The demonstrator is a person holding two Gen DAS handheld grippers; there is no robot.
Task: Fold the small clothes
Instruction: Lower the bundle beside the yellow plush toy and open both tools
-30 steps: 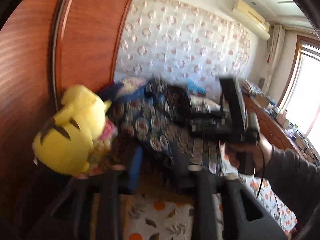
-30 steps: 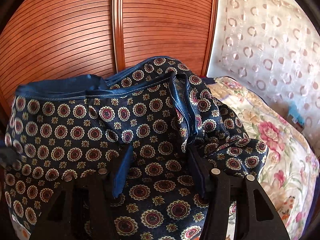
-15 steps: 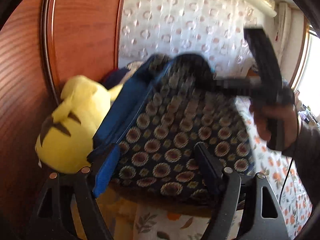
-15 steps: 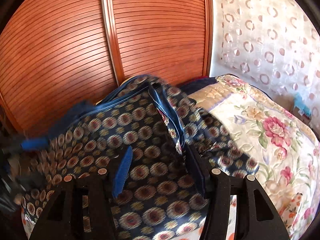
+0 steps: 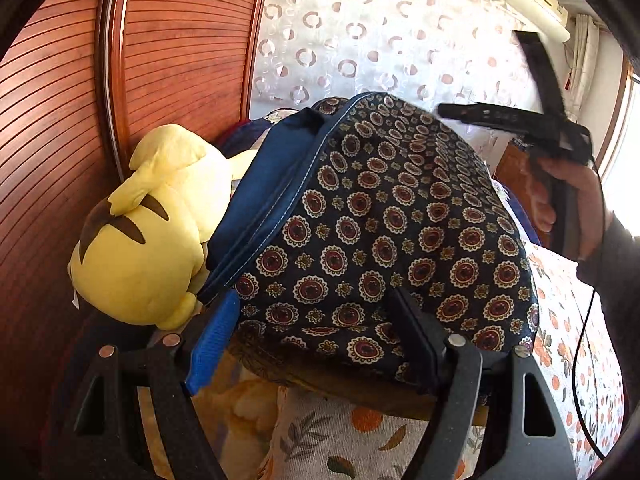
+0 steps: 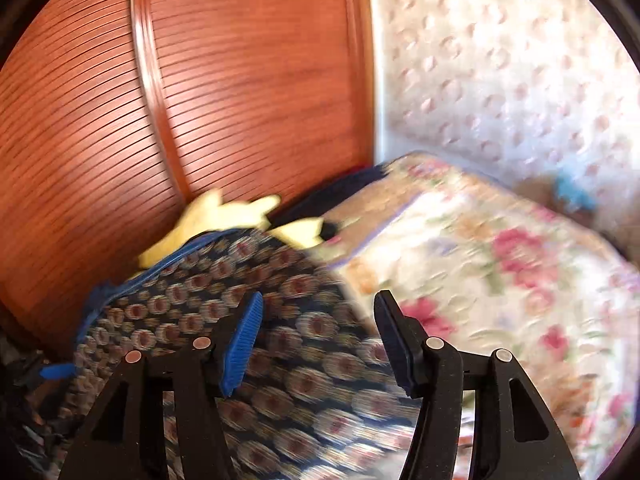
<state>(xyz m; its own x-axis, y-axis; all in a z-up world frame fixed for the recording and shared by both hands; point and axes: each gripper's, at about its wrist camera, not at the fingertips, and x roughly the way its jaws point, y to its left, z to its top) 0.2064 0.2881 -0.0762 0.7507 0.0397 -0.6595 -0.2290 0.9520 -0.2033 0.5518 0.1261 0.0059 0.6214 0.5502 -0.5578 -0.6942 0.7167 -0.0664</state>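
Navy shorts [image 5: 380, 220] printed with round medallions, with a plain blue waistband [image 5: 272, 200], lie spread over a mound on the bed. My left gripper [image 5: 314, 296] stands wide open at their near hem; the cloth lies past its fingers and nothing presses on it. A hand [image 5: 568, 200] holds my right gripper [image 5: 480, 72] above the shorts' far right side, clear of them. In the blurred right wrist view the right gripper [image 6: 320, 295] is open and empty, with the shorts [image 6: 200, 320] below and to its left.
A yellow plush toy [image 5: 148, 232] leans against the slatted wooden door [image 5: 60, 100] left of the shorts, and the toy [image 6: 216, 216] also shows in the right wrist view. A folded floral quilt [image 6: 500, 260] lies to the right. An orange-print sheet [image 5: 568, 340] covers the bed.
The right gripper let go of the fold it pinched and swung up and to the right. The left gripper's jaws widened and it sank toward the shorts, which now lie spread flat.
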